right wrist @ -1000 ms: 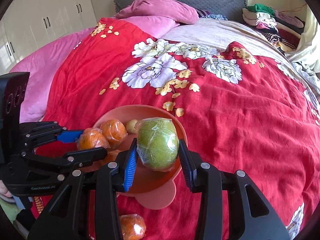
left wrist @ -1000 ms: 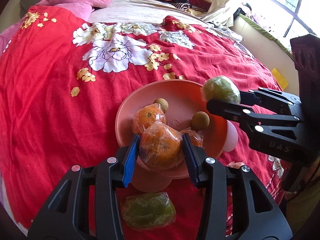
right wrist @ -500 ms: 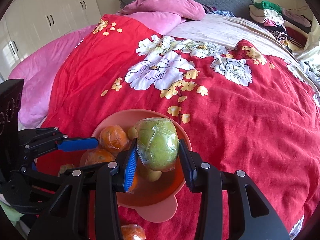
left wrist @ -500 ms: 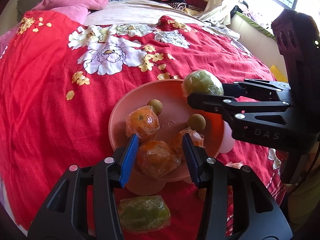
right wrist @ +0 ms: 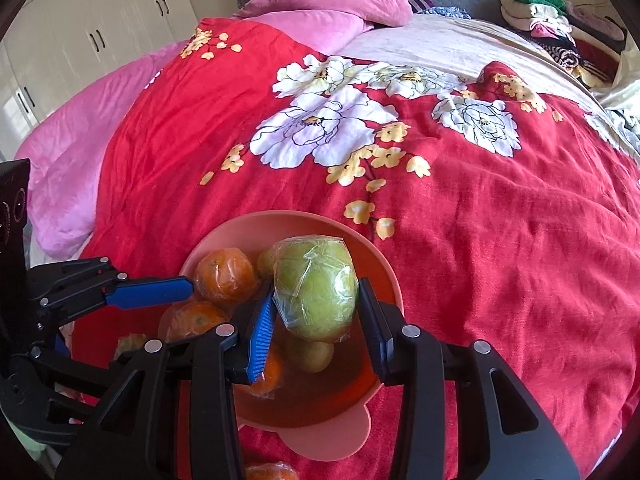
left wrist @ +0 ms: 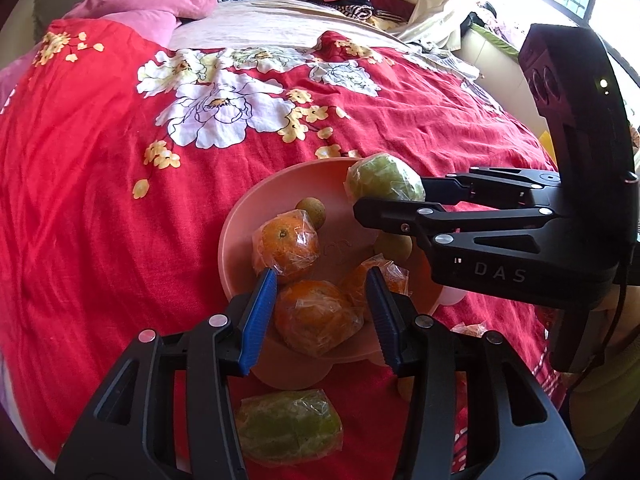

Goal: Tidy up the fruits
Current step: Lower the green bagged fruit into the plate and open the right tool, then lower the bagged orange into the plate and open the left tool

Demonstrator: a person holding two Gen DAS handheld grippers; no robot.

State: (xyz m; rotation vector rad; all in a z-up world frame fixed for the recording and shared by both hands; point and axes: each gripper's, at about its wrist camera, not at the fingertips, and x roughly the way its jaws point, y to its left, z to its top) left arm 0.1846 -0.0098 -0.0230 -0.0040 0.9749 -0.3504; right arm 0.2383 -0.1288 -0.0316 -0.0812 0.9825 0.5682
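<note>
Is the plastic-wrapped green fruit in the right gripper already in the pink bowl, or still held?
Held: the wrapped green fruit sits between the right gripper fingers, above the pink bowl.

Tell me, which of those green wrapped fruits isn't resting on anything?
The green fruit clamped in the right tongs, held above the pink bowl. The other green one lies on the red bedspread before the bowl.

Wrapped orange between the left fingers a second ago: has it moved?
Yes. The wrapped orange now lies in the pink bowl, released; left gripper open around it.
</note>
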